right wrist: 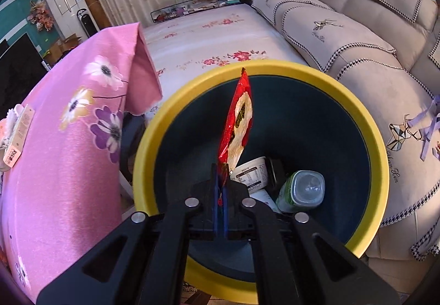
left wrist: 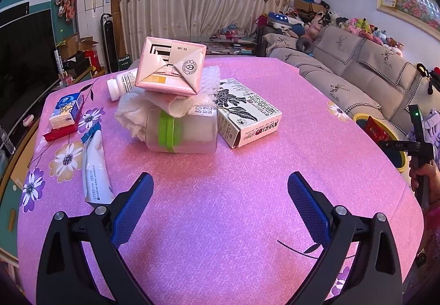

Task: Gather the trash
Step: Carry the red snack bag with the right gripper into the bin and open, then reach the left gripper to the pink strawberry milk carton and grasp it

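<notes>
Listing from the left edge of the pink floral table (left wrist: pixel 220 208): a tissue pack (left wrist: pixel 66 110) lying on a flat red packet (left wrist: pixel 59 132); a white pouch (left wrist: pixel 95 167) with a blue top; a white pill bottle (left wrist: pixel 121 84) on its side; a frosted jar (left wrist: pixel 181 132) with a green band, tipped over, with crumpled tissue (left wrist: pixel 132 112) and a pink carton (left wrist: pixel 171 68) heaped on it; a printed tea box (left wrist: pixel 247 112) touching the jar's right side. Left gripper (left wrist: pixel 220 186): jaws wide apart, nothing between them, hovering over bare cloth short of the pile. Right of the table stands the bin (right wrist: pixel 154 123), yellow-rimmed with a dark inside, between the table's hanging cloth and the sofa (right wrist: pixel 357 38). Bin contents: a paper cup (right wrist: pixel 251 174), a green bottle (right wrist: pixel 299 192), and a dark item I cannot identify. Right gripper (right wrist: pixel 221 189): pads pinched tight on the lower corner of a red snack wrapper (right wrist: pixel 238 118), which stands up stiffly above the bin's mouth, its top near the far rim. Step in hand, by my reading: dropping the wrapper. Recommended handling: keep the jaws over the dark middle rather than the rim, part them fully so the thin foil does not cling to a pad, and hold low enough that the light wrapper cannot drift onto the floor.
</notes>
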### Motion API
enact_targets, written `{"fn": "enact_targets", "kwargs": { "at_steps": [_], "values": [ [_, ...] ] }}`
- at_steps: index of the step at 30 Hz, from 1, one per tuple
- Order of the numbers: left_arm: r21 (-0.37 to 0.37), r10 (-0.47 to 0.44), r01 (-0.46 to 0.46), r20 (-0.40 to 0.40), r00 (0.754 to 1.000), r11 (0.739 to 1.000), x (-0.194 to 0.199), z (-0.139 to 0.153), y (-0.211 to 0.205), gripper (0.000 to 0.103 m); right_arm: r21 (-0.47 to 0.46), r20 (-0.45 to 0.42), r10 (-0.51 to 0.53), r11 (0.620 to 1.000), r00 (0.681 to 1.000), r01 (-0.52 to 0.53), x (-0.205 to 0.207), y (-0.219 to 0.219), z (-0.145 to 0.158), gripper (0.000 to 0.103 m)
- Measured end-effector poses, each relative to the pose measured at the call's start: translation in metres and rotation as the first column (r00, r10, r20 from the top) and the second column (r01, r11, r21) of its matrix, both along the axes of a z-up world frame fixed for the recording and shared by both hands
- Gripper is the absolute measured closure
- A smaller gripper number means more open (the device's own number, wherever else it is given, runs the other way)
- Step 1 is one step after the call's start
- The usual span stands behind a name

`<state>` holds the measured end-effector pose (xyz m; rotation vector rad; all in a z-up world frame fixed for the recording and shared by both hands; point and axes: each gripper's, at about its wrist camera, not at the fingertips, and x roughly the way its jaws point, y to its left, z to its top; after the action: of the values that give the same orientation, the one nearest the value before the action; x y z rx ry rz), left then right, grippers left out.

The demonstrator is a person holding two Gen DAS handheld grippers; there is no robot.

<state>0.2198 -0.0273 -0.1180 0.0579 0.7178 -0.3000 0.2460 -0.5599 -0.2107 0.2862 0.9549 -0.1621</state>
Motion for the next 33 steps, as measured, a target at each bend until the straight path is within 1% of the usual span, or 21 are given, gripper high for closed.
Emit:
{"fn": "enact_targets", "kwargs": {
  "at_steps": [3, 5, 6, 7, 8, 14, 18, 21, 23, 28, 33],
  "values": [
    [0.005, -0.003, 0.003, 0.002, 1.0, 1.0, 0.0, 0.0, -0.001, 0.006, -0.008, -0.01, -0.011, 1.0, 1.0, 0.011, 0.002, 0.001, -0.002, 0.097],
    [0.007, -0.004, 0.004, 0.004, 1.0, 1.0, -0.001, 0.0, -0.002, 0.006, -0.013, -0.011, -0.019, 1.0, 1.0, 0.019, 0.001, -0.001, -0.001, 0.089],
    [0.008, -0.004, 0.004, 0.004, 1.0, 1.0, -0.001, 0.0, -0.002, 0.006, -0.015, -0.009, -0.023, 1.0, 1.0, 0.023, 0.002, 0.001, 0.0, 0.078],
    [0.008, -0.004, 0.004, 0.004, 1.0, 1.0, -0.001, 0.0, -0.002, 0.006, -0.016, -0.004, -0.028, 0.999, 1.0, 0.028, 0.0, 0.001, 0.001, 0.068],
    [0.008, -0.004, 0.004, 0.004, 1.0, 1.0, -0.001, 0.0, -0.002, 0.006, -0.02, 0.002, -0.031, 0.999, 1.0, 0.031, 0.0, 0.002, 0.002, 0.067],
    [0.009, -0.005, 0.005, 0.005, 1.0, 1.0, -0.001, 0.0, -0.002, 0.006, -0.019, 0.021, -0.026, 0.999, 0.999, 0.027, -0.007, 0.01, 0.01, 0.067],
    [0.003, 0.0, 0.0, -0.01, 1.0, 1.0, 0.002, -0.001, 0.0, 0.006, -0.021, 0.053, -0.016, 1.0, 0.998, 0.017, -0.014, 0.017, 0.019, 0.067],
    [-0.024, 0.025, -0.025, -0.017, 1.0, 0.999, 0.003, 0.0, 0.006, 0.006, -0.003, 0.072, -0.004, 1.0, 0.997, 0.004, -0.017, 0.022, 0.022, 0.066],
    [-0.022, 0.045, -0.046, -0.013, 0.999, 0.999, 0.004, 0.001, 0.009, 0.006, 0.003, 0.081, 0.005, 1.0, 0.997, -0.005, -0.018, 0.024, 0.025, 0.066],
    [-0.014, 0.088, -0.088, -0.018, 0.996, 0.996, 0.015, 0.014, 0.018, 0.006, 0.005, 0.104, 0.016, 1.0, 0.994, -0.016, -0.022, 0.028, 0.034, 0.066],
    [-0.011, 0.127, -0.127, -0.002, 0.992, 0.992, 0.036, 0.032, 0.027, 0.006, 0.008, 0.12, 0.016, 1.0, 0.993, -0.017, -0.028, 0.028, 0.039, 0.066]
  ]
}}
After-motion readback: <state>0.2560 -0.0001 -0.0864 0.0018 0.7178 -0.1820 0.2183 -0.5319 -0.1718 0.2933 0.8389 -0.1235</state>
